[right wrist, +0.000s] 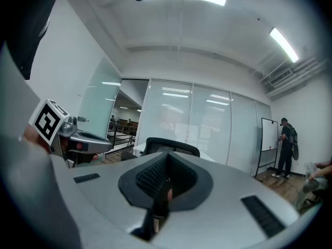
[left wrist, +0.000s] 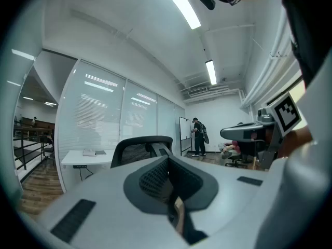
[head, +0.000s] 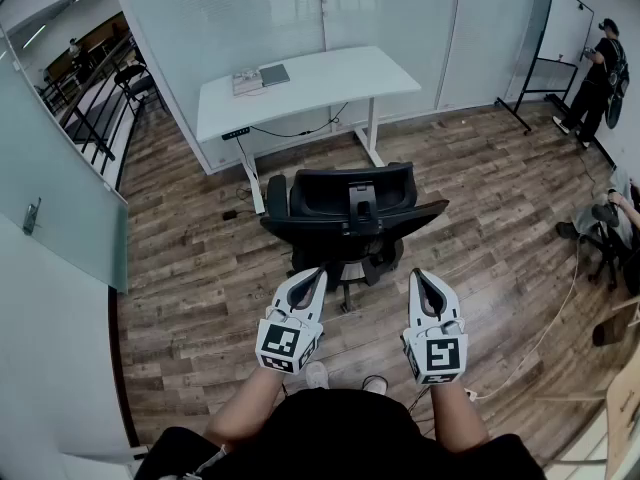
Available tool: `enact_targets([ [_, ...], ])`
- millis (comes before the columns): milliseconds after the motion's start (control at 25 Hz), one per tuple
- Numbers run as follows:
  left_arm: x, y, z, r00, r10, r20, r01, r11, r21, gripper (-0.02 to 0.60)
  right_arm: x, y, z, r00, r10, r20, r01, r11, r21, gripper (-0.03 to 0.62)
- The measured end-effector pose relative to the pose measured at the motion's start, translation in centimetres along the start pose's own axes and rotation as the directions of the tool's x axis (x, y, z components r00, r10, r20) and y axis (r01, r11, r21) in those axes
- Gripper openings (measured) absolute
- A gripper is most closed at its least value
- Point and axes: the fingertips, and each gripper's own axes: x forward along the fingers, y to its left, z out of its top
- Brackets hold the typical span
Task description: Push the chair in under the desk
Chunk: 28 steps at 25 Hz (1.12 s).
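Chair [head: 352,208]: base and wheels mostly hidden beneath the seat. In both gripper views only the backrest top clears the left gripper [left wrist: 168,178] and the right gripper [right wrist: 167,183].
Desk [head: 310,78]: two flat items [head: 260,75] on top, too small to identify.
Seated person [head: 620,218]: cut by right edge.
Pale furniture [head: 625,413], lower right corner: cut off, kind unclear.
Wearer's torso [head: 340,433]: cut by bottom edge.

One black mesh-backed office chair [head: 350,208]; one white rectangular desk [head: 330,78], with two flat things at its far left corner, a grey slab [head: 274,74] and a pale stack [head: 246,83]; one whiteboard on a stand [head: 562,28]; two people, a standing person [head: 603,73] and a seated person [head: 618,216]; two white marker-cubed grippers, the left gripper [head: 318,273] and the right gripper [head: 420,273]
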Motion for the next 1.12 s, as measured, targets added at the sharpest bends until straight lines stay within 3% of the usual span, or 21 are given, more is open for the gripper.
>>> enact_targets([
  [480, 0.2, 0.8, 0.0, 0.999, -0.048, -0.01, 0.048, 0.999, 0.024, 0.014, 0.9, 1.1, -0.5, 1.0, -0.001, -0.007, 0.001, 1.0, 0.01, 0.002],
  [880, 1.8, 3.0, -0.1, 0.996, -0.083, -0.035, 0.088, 0.985, 0.151, 0.019, 3.6, 1.8, -3.0, 0.993, -0.003, -0.117, 0.009, 0.998, 0.055, 0.012],
  [960, 2.2, 2.9, -0.7, 0.991, -0.119, -0.065, 0.128, 0.975, 0.179, 0.101, 3.8, 2.2, -3.6, 0.99, 0.005, -0.139, 0.001, 0.999, 0.043, 0.102],
  [1000, 2.2, 2.9, -1.1, 0.988, -0.133, -0.082, 0.147, 0.969, 0.197, 0.173, 3.9, 2.4, -4.0, 0.989, 0.008, -0.15, -0.004, 0.999, 0.032, 0.117],
  [1120, 2.3, 3.5, -1.9, 0.981, -0.149, -0.123, 0.177, 0.948, 0.264, 0.244, 4.3, 3.0, -4.8, 0.983, 0.013, -0.182, -0.017, 1.0, -0.022, 0.118],
])
